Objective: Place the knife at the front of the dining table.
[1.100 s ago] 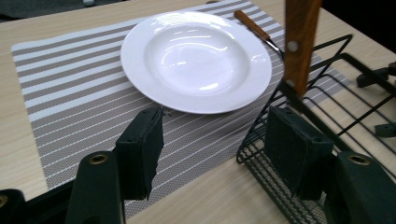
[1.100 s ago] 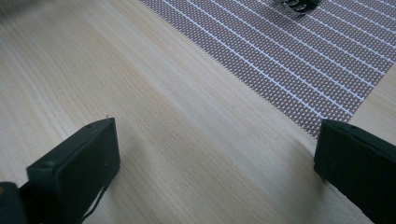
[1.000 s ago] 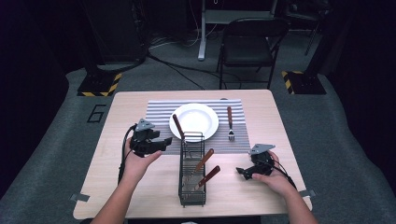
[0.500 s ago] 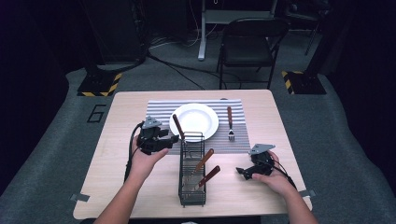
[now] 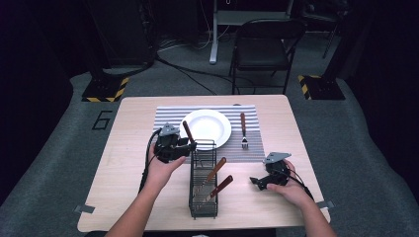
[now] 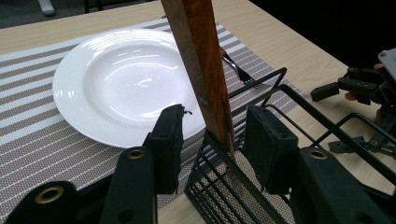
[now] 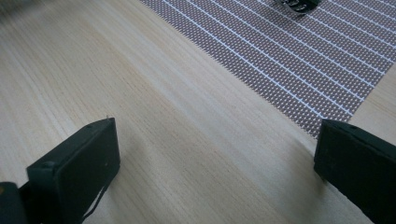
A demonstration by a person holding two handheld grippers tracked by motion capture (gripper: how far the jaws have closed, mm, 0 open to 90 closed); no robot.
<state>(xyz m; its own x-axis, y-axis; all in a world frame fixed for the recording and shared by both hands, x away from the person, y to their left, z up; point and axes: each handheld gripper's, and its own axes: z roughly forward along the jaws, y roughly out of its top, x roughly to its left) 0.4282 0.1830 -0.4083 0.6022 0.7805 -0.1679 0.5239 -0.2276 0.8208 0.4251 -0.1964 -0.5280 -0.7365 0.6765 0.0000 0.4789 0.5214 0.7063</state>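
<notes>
Presently, the landmark is the black wire caddy [image 5: 203, 180], standing on the wooden table [image 5: 128, 148] just in front of the striped placemat [image 5: 168, 118].

Left gripper [image 5: 189, 146]: held at the caddy's far left corner. In the left gripper view its jaws are spread, one on each side of a wooden handle [image 6: 201, 70], with a gap on both sides; no contact visible. The handle leans against the caddy's top rim [image 6: 219, 144] and tilts away toward the white plate [image 6: 116, 79]. What lies below the rim on this utensil cannot be told.

Inside the caddy: two more wooden-handled utensils [image 5: 213, 173] lie slanted, handles pointing up and to the right.

White plate: on the placemat, just behind the caddy. A fork [image 5: 243, 131] with a wooden handle lies on the placemat behind and to the right of the caddy, tines toward the person.

Right gripper [image 5: 254, 181]: low over bare table, to the right of the caddy and well apart from it, pointing toward it. Right gripper view shows its jaws spread wide with nothing between them, the placemat corner [image 7: 299, 60] ahead.
</notes>
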